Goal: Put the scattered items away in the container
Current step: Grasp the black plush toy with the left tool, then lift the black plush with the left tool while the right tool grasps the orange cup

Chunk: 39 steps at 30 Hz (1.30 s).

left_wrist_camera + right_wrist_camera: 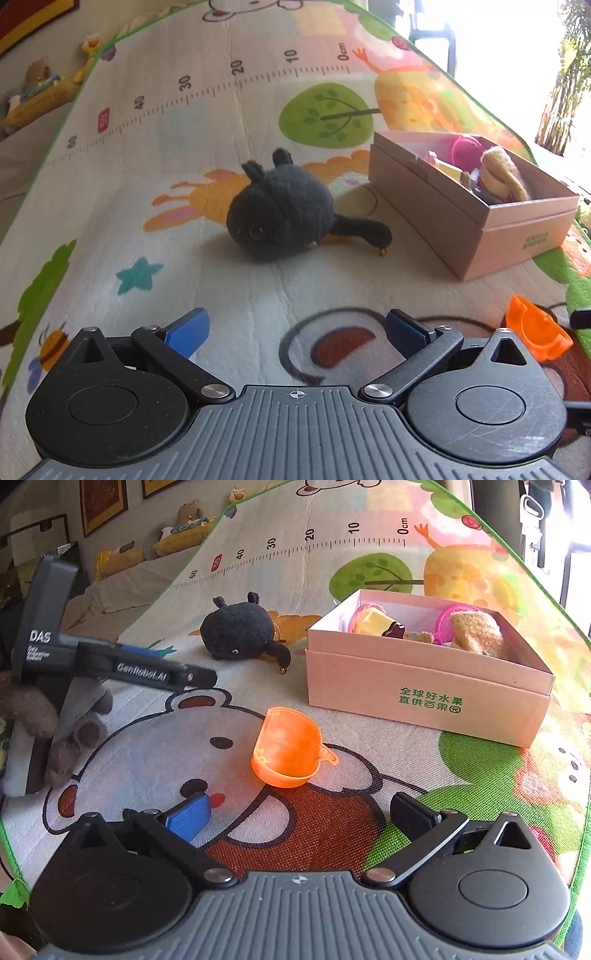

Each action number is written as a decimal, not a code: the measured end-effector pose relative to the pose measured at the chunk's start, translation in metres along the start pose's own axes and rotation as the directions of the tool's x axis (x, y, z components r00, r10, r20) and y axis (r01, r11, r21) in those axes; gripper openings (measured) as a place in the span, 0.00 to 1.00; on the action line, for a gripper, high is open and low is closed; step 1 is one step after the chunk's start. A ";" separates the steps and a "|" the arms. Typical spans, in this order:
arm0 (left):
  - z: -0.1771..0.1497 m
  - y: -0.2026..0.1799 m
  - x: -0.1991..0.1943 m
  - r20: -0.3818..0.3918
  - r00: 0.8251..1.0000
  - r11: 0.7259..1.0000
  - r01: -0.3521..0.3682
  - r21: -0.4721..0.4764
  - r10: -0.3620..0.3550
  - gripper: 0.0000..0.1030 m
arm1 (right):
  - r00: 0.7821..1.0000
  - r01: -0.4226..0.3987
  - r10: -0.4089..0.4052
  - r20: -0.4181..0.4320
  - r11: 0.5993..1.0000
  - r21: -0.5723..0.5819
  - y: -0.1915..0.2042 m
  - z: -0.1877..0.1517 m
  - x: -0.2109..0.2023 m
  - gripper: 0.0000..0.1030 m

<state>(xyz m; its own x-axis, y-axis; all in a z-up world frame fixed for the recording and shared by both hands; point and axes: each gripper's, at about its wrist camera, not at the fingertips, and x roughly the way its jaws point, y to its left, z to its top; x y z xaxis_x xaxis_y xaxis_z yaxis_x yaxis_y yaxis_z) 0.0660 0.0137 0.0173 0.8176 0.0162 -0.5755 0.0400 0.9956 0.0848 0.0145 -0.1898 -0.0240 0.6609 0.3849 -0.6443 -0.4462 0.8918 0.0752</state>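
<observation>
A black plush toy (279, 208) lies on the play mat, ahead of my left gripper (295, 334), which is open with nothing between its fingers. To the right stands a pink cardboard box (476, 221) holding several toys. An orange plastic half-shell (288, 747) rests on the mat just ahead of my right gripper (299, 818), whose jaws stand wide open and empty. The same shell (535, 334) shows at the right edge of the left wrist view. In the right wrist view the plush (240, 631) sits left of the box (424, 694), and the left gripper's body (110, 664) reaches in from the left.
The colourful play mat (221, 110) carries a printed ruler scale. Plush toys and cushions (177, 531) lie beyond its far left edge. A brown plush (37, 716) sits at the left under the other gripper. Bright window light falls at the far right.
</observation>
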 end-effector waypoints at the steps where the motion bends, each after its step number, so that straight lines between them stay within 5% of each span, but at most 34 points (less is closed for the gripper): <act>1: 0.008 0.000 0.007 0.030 1.000 1.000 -0.009 0.011 0.009 1.00 | 1.000 0.005 -0.005 -0.002 1.000 -0.006 0.001 0.000 0.000 1.00; 4: 0.028 0.001 0.031 0.066 0.998 1.000 0.000 0.025 -0.002 1.00 | 1.000 0.014 -0.014 -0.006 1.000 -0.017 0.002 0.000 0.001 1.00; 9: 0.044 0.003 0.074 -0.010 1.000 1.000 -0.006 0.000 0.006 1.00 | 1.000 0.019 -0.019 -0.007 1.000 -0.022 0.004 0.000 0.002 1.00; 15: 0.045 0.001 0.080 -0.005 1.000 1.000 -0.005 0.010 0.005 1.00 | 1.000 0.017 -0.017 -0.005 1.000 -0.019 0.003 -0.001 0.002 1.00; 17: 0.044 -0.002 0.078 0.001 1.000 1.000 -0.009 0.026 0.009 0.94 | 1.000 0.016 -0.016 -0.004 1.000 -0.019 0.003 -0.001 0.002 1.00; 18: 0.044 -0.003 0.077 -0.003 1.000 0.999 -0.005 0.040 0.005 0.81 | 1.000 0.015 -0.015 -0.004 1.000 -0.017 0.003 -0.001 0.001 1.00; 20: 0.043 -0.004 0.074 -0.006 1.000 0.999 -0.006 0.053 0.006 0.79 | 1.000 0.013 -0.013 -0.002 1.000 -0.014 0.002 -0.001 0.001 1.00; 28: 0.025 -0.001 0.009 -0.005 0.994 0.994 0.112 0.014 -0.112 0.79 | 1.000 0.012 -0.013 -0.003 1.000 -0.014 0.002 0.000 0.002 1.00; 36: -0.027 -0.016 -0.068 -0.058 0.966 0.968 0.252 -0.018 -0.252 0.80 | 1.000 0.014 -0.015 -0.026 0.998 -0.053 0.004 0.001 0.003 1.00; 39: -0.043 -0.020 -0.078 -0.064 0.966 0.968 0.251 -0.027 -0.252 0.81 | 0.999 0.017 -0.019 -0.028 0.998 -0.062 0.005 0.001 0.003 1.00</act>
<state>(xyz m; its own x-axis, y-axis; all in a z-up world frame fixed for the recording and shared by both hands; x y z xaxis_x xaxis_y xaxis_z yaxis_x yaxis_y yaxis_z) -0.0230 -0.0040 0.0253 0.7428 -0.2295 -0.6290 0.2283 0.9699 -0.0842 0.0151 -0.1835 -0.0248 0.6521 0.3610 -0.6666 -0.4714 0.8817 0.0164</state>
